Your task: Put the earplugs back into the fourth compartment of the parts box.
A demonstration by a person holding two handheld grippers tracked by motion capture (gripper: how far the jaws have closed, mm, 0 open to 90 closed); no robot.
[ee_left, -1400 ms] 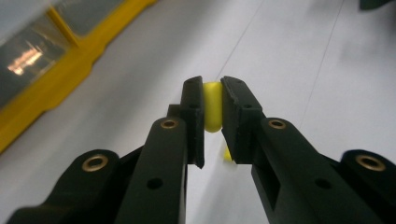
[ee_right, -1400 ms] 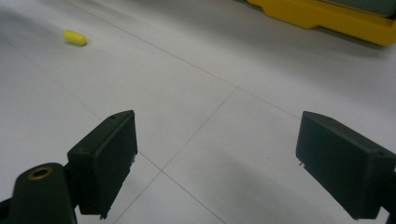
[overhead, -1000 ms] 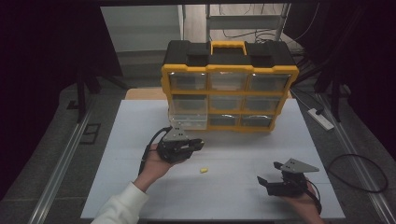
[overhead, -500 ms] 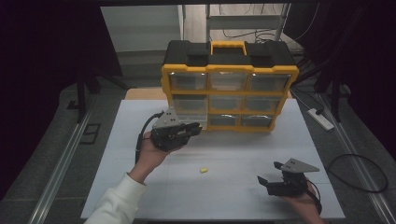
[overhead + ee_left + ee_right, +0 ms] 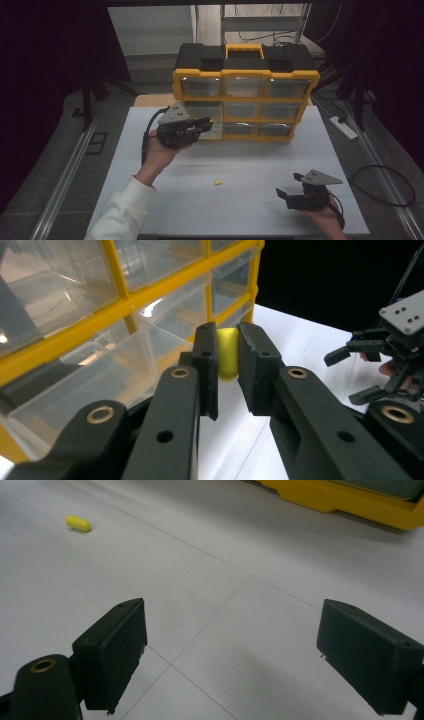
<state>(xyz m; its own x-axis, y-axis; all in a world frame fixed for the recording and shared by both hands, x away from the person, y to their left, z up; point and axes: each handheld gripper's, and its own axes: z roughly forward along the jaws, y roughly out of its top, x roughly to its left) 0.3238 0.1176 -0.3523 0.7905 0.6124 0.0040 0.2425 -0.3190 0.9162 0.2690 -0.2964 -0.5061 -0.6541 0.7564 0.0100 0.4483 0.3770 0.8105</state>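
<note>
The desk [image 5: 240,165] is a white surface; its near edge is cut off at 6 o'clock in the high view, and the surroundings are too dark to make out.

The drawer organizer [image 5: 245,90], yellow-framed with a black top and clear drawers, stands at 12 o'clock on the desk. The contents of the drawers cannot be read through the glare. In the left gripper view its frame and drawers [image 5: 125,315] run off the picture at 9 to 12 o'clock. In the right gripper view just a strip of its yellow base [image 5: 350,500] shows at 1 o'clock.

The left hand-held gripper [image 5: 192,131] is raised above the desk at 9 o'clock of the organizer's lower drawers, in front of the left column, with its jaws pointing toward 3 o'clock. Its jaws are closed on the held yellow capsule [image 5: 228,354]; the pads cover the capsule's sides, so just a middle strip and the lower tip show. In the high view the gripper body hides this capsule.

The right hand-held gripper [image 5: 286,195] sits low over the desk at 5 o'clock, partly cut off with its hand at the bottom edge. Its jaws are spread wide with nothing between them.

The loose yellow capsule [image 5: 218,182] lies on the desk at 6 o'clock of the organizer, between the two grippers and well apart from both; it shows again at 10 o'clock in the right gripper view [image 5: 78,523].
</note>
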